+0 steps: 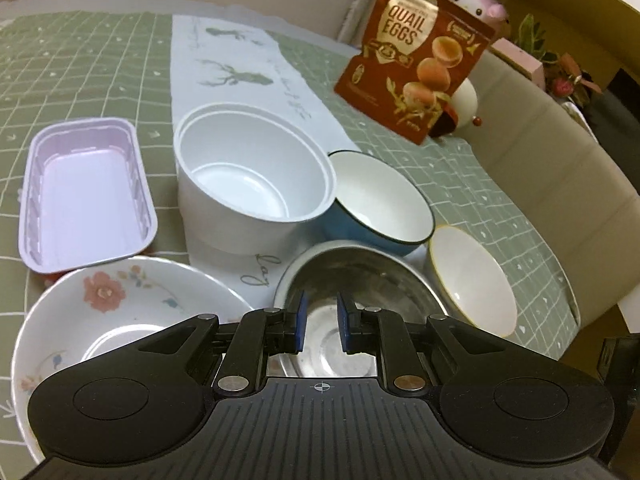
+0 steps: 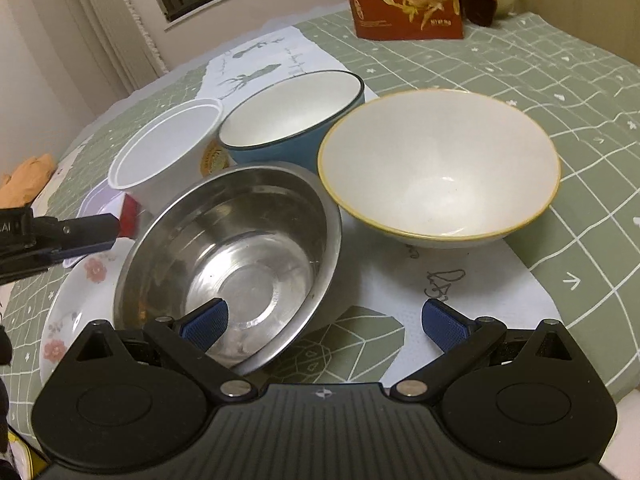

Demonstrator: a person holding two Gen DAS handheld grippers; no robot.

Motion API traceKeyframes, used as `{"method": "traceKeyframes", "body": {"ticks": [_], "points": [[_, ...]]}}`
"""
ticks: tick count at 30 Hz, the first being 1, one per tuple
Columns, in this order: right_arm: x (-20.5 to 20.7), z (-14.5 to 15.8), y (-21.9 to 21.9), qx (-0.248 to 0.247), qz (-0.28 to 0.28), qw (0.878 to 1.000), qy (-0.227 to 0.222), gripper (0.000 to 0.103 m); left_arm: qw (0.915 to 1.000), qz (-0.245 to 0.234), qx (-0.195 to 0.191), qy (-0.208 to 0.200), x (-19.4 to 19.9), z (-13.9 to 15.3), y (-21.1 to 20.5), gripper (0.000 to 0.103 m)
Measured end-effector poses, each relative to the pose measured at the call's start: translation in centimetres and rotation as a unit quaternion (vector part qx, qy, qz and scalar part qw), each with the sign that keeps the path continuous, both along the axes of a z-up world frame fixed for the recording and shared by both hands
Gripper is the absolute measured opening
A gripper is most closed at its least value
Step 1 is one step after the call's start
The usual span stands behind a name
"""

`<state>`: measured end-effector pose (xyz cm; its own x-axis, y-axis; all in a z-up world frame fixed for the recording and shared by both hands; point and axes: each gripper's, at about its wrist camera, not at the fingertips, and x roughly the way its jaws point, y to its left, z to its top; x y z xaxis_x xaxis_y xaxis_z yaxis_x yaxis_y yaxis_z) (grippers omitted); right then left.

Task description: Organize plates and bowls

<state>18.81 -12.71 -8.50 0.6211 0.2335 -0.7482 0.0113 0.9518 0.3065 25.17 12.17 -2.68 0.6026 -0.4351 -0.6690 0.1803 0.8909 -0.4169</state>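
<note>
A steel bowl [image 1: 360,276] [image 2: 240,248] rests tilted on the rim of a floral plate [image 1: 120,300] [image 2: 76,304]. Behind it stand a white tub [image 1: 248,176] [image 2: 164,148], a blue bowl [image 1: 376,200] [image 2: 292,116] and a white bowl with a yellow rim [image 1: 472,284] [image 2: 440,164]. My left gripper [image 1: 322,326] hovers above the steel bowl, jaws narrowly apart and holding nothing; it also shows in the right wrist view [image 2: 96,236]. My right gripper [image 2: 324,324] is open wide, its left finger [image 2: 204,324] inside the steel bowl's near rim.
A pale purple rectangular tray [image 1: 84,192] sits at the left. A quail eggs bag [image 1: 412,56] [image 2: 404,0] stands at the back. The table has a green grid cloth [image 2: 560,92] with a white runner [image 1: 240,64]. A beige sofa [image 1: 560,168] lies beyond the table's right edge.
</note>
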Motion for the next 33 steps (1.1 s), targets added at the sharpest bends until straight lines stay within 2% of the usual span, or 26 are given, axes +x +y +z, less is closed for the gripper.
{"method": "traceKeyframes", "body": {"ticks": [5, 10, 16, 20, 24, 26, 29, 33], "points": [[0.8, -1.0, 0.1, 0.004, 0.004, 1.0, 0.021, 0.103, 0.9996, 0.012, 0.02, 0.013, 0.9, -0.8, -0.1, 0.018], [0.8, -1.4, 1.4, -0.04, 0.027, 0.999, 0.023, 0.103, 0.9999, 0.011, 0.01, 0.008, 1.2, -1.1, 0.0, 0.018], [0.7, -1.8, 1.3, -0.031, 0.002, 0.999, 0.022, 0.103, 0.9997, 0.005, 0.009, 0.022, 2.0, -1.8, -0.9, 0.017], [0.3, -2.1, 2.8, -0.078, 0.018, 0.997, 0.011, 0.103, 0.9993, 0.001, -0.009, 0.037, 2.9, -2.5, -1.6, 0.017], [0.1, -2.2, 3.2, -0.098, 0.034, 0.995, 0.005, 0.103, 0.9992, -0.018, -0.015, 0.034, 2.9, -2.3, -2.7, 0.017], [-0.2, -2.1, 2.8, -0.09, 0.036, 0.995, -0.001, 0.103, 0.9985, -0.035, -0.025, 0.033, 2.5, -2.2, -3.0, 0.017], [-0.5, -1.5, 1.4, -0.049, 0.018, 0.999, -0.009, 0.103, 0.9979, -0.052, -0.024, 0.031, 1.8, -2.2, -3.5, 0.017], [-1.0, -0.6, 0.8, -0.034, 0.005, 0.999, -0.027, 0.103, 0.999, -0.041, -0.008, 0.017, 1.0, -1.7, -3.1, 0.017]]}}
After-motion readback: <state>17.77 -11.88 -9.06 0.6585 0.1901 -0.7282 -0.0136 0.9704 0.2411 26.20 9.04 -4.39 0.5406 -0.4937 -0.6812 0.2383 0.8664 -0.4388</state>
